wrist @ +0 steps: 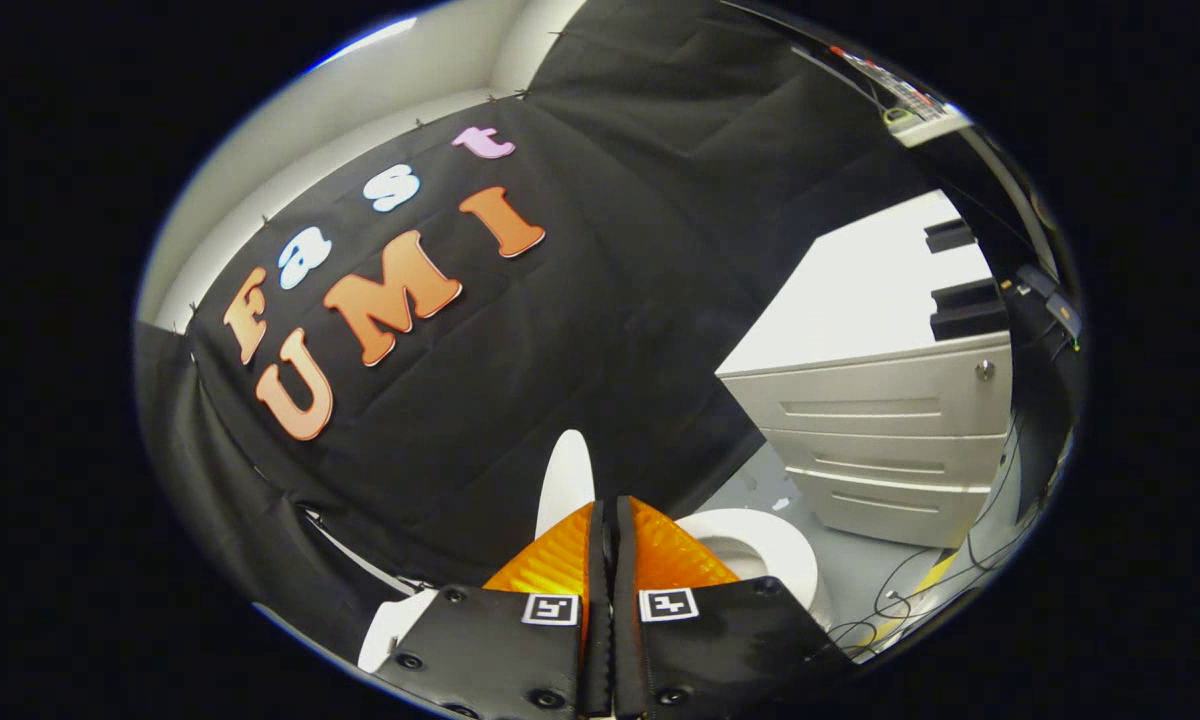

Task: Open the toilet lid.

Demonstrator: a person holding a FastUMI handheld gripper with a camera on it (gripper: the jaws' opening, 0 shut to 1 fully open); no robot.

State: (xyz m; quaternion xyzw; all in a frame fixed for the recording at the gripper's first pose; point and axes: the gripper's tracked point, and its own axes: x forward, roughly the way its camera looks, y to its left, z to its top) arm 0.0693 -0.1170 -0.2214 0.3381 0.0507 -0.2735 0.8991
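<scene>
Fingers (pixel 607 530) pressed together beside the upright toilet lid (pixel 566 480) edge (seat (pixel 770 545) exposed), drawers (pixel 890 440) well apart.

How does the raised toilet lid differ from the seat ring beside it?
The toilet lid stands upright just beyond the closed claw, seen edge-on as a narrow sliver. The seat ring lies flat beside the fingers, broad, with an open middle. Both are white and glossy.

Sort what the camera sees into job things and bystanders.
Job: toilet lid, raised upright just beyond the fingertips; toilet seat ring; gripper, fingers closed together, nothing visibly between them.
Bystanders: white drawer cabinet; cables on the floor.
</scene>
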